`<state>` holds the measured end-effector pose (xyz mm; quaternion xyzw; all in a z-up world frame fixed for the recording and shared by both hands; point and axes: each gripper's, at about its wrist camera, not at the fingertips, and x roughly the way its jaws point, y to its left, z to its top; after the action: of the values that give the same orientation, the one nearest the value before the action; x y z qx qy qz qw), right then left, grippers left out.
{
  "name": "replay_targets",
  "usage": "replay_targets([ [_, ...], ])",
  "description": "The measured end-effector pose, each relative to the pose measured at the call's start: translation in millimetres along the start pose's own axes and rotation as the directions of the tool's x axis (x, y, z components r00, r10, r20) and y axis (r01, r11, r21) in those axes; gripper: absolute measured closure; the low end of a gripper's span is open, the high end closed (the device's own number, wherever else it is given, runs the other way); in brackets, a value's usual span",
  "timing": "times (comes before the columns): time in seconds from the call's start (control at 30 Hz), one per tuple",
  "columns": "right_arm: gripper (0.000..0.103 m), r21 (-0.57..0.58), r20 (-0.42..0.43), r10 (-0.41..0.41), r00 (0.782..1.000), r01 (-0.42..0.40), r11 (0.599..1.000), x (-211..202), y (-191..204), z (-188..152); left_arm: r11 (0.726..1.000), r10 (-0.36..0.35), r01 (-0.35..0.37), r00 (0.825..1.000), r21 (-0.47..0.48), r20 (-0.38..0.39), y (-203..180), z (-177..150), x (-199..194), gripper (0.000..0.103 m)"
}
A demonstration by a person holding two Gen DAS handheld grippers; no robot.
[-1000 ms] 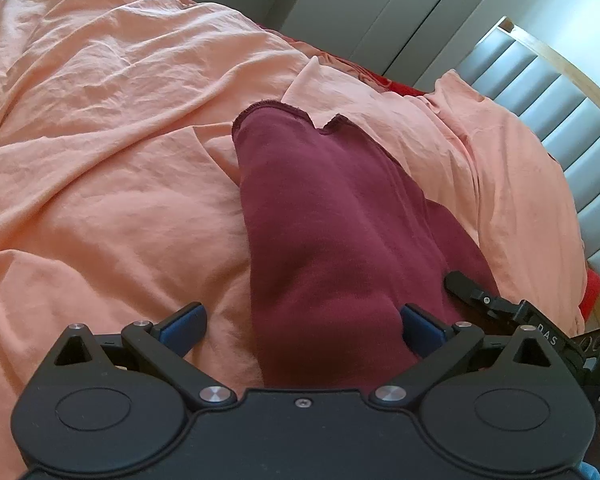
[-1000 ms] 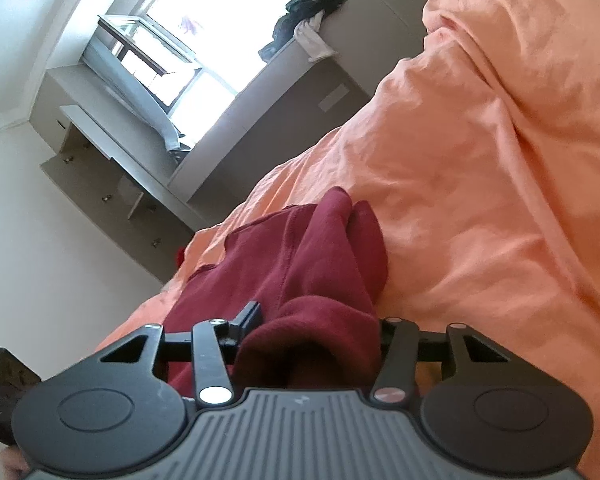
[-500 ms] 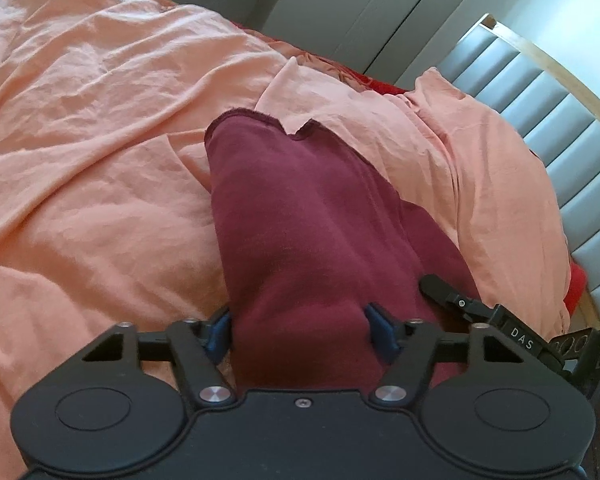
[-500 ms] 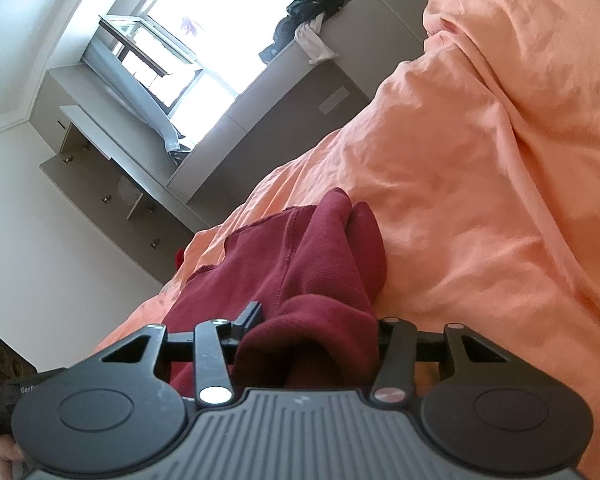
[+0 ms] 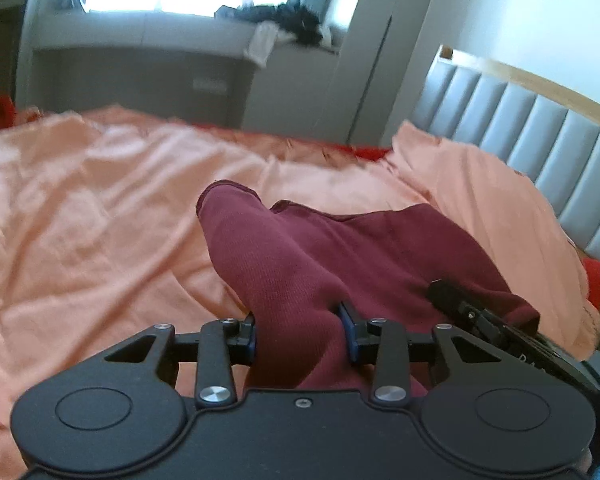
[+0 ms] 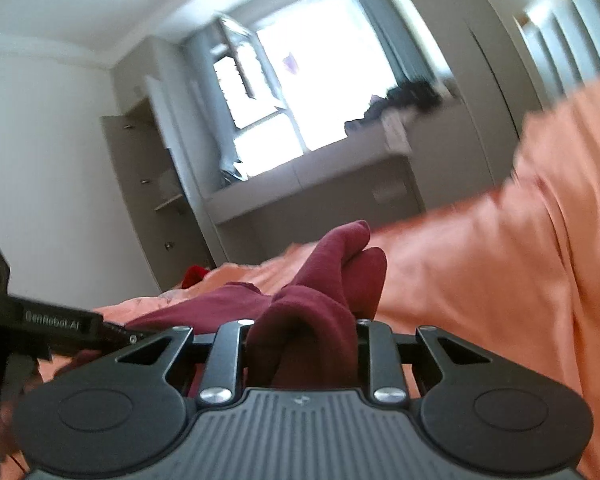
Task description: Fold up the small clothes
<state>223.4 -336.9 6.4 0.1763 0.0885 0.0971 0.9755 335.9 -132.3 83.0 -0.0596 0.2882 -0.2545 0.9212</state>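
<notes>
Both jaws have just closed: left gripper (image 5: pixel 302 330) and right gripper (image 6: pixel 302 344) each pinch the maroon garment (image 5: pixel 340 256) above the bed (image 5: pixel 100 208).

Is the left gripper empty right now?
No, the left gripper is clamped on a bunched fold of the maroon garment, cloth filling the gap between its blue pads.

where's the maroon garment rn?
Both views: maroon garment on the peach bedsheet, near end bunched in the left gripper and right gripper, headboard to its right.

One maroon garment (image 5: pixel 340 248), one peach sheet (image 5: pixel 100 208), two grippers (image 5: pixel 302 334) (image 6: pixel 302 344), one headboard (image 5: pixel 540 120), one window (image 6: pixel 300 92).
</notes>
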Motion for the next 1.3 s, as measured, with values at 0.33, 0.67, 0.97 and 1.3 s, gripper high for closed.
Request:
replay_targets([
  [0.33,0.077,-0.212,0.049,0.077,0.996,-0.065,0.975,72,65,13,0.984,0.135,-0.153,0.975,0.095,0.179,48,13,-7,0.063],
  [0.67,0.074,-0.268,-0.165,-0.078,0.983,0.032,0.963,139,70,-23,0.982,0.186,-0.188,0.980,0.014,0.073,88,-18,35,0.057],
  [0.97,0.057,-0.246,-0.196,-0.110,0.974,0.060,0.967,143,66,-25,0.961,0.275,-0.277,0.958,0.018,0.078,77,-22,25,0.032],
  [1.3,0.015,-0.257,-0.169,-0.154,0.973,0.107,0.960,122,58,-20,0.955,0.293,-0.295,0.951,0.008,0.096,66,-22,1,0.008],
])
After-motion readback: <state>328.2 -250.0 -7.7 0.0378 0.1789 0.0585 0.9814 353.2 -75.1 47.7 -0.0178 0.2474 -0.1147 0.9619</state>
